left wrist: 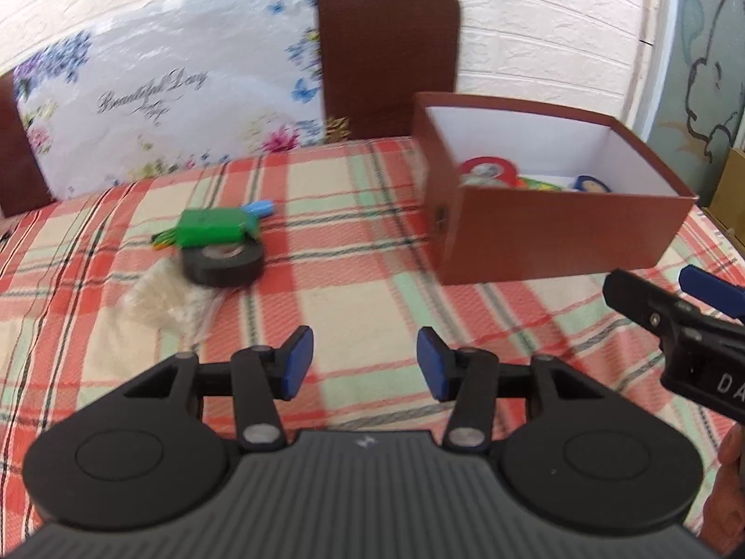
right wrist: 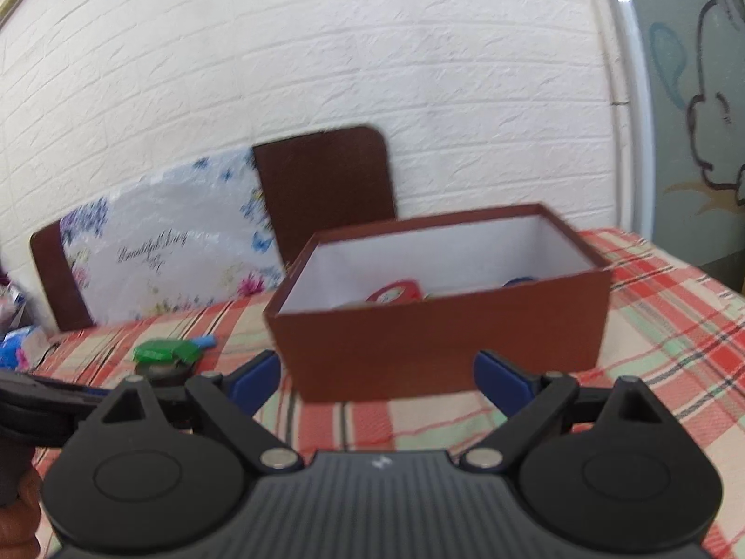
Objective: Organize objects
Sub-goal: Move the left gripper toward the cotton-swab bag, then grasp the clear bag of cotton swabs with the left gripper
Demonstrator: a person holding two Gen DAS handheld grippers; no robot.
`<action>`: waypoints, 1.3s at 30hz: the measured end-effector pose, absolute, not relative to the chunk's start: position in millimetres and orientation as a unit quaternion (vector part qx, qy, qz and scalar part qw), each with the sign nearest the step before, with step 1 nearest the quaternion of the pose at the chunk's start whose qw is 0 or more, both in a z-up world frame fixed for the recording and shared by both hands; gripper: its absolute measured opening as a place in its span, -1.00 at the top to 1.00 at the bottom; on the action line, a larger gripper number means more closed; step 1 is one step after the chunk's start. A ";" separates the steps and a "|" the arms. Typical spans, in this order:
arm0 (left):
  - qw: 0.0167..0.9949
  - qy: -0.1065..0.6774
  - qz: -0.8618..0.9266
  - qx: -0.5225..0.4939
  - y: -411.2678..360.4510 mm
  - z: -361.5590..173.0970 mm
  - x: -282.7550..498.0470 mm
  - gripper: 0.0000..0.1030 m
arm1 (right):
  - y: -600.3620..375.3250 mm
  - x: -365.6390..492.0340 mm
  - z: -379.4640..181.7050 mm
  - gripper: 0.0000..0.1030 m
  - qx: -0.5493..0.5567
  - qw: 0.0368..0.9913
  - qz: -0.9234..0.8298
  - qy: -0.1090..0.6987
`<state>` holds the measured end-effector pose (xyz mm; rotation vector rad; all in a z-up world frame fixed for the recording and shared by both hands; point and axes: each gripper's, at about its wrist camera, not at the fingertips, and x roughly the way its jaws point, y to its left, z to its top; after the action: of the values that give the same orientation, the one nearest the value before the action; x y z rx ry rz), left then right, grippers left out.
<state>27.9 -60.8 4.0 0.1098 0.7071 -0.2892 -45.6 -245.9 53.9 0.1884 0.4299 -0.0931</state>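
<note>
A brown box with a white inside stands on the plaid table at the right; a red round item and other coloured items lie in it. It also shows in the right wrist view. A black tape roll, a green block and a blue piece lie left of the box. A clear plastic bag lies in front of them. My left gripper is open and empty above the cloth. My right gripper is open and empty, in front of the box.
The plaid cloth covers the table. A floral sheet and a brown board lean on the white brick wall behind. The right gripper's body shows at the right edge of the left wrist view.
</note>
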 end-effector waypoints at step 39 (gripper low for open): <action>0.896 0.393 -0.145 -0.147 81.7 -46.6 100.7 0.51 | -35.5 89.3 -27.1 -0.15 -0.055 0.907 0.235 0.344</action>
<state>100.7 81.7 -46.6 -0.3039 0.8143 -0.3003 89.3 -35.5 -27.1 -0.1142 0.7108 0.4850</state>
